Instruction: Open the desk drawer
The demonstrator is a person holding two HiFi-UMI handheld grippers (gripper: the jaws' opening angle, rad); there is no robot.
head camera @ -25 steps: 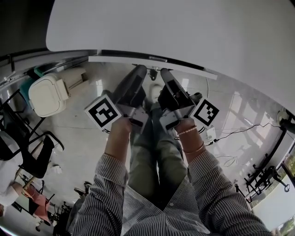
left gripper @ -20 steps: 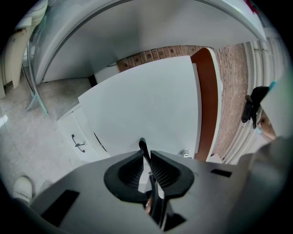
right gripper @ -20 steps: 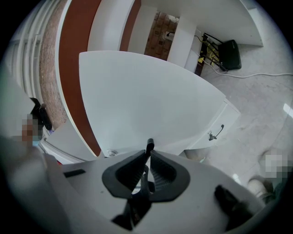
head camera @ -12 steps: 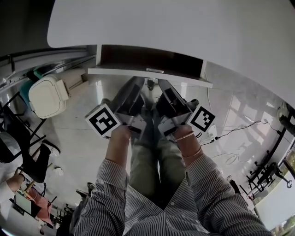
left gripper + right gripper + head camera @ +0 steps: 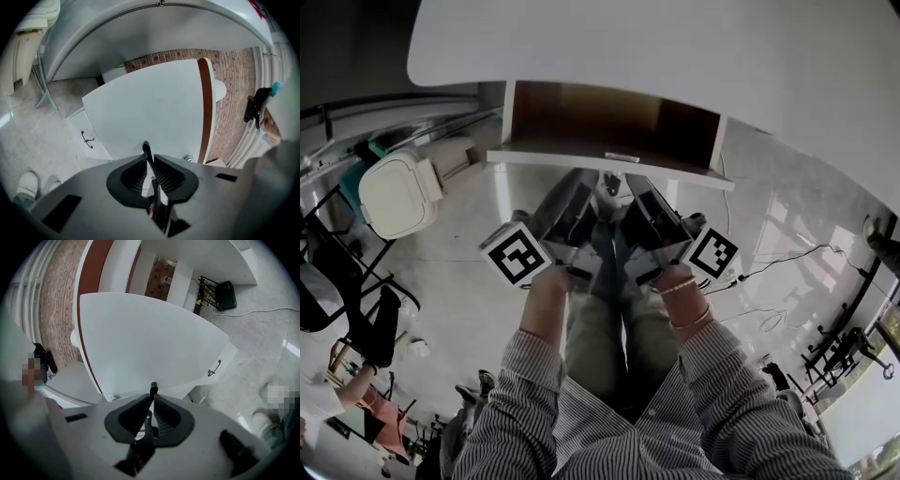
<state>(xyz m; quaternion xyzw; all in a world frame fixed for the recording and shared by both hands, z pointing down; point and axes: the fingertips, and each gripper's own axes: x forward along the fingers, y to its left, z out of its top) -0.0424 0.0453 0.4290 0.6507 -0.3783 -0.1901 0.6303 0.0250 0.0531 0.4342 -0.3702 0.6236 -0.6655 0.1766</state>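
The white desk drawer [image 5: 609,159] stands pulled out from under the white desk top [image 5: 675,56], its brown inside [image 5: 600,117] showing. My left gripper [image 5: 587,184] and right gripper [image 5: 633,186] sit side by side at the middle of the drawer front. In the left gripper view the left gripper [image 5: 151,161] is shut on the thin dark drawer handle [image 5: 146,150], against the white drawer front [image 5: 150,108]. The right gripper view shows the right gripper [image 5: 152,404] shut on the same handle [image 5: 153,389], before the drawer front [image 5: 140,343].
A cream lidded bin [image 5: 398,192] stands on the floor at the left, with chairs [image 5: 337,300] beyond it. Cables [image 5: 787,267] trail over the floor at the right. The person's legs [image 5: 600,319] are below the grippers. A low white cabinet with a handle [image 5: 86,138] stands under the desk.
The drawer has slid out from under the desk toward the person, baring its brown inside. Both grippers have come back with it, still closed on the handle.
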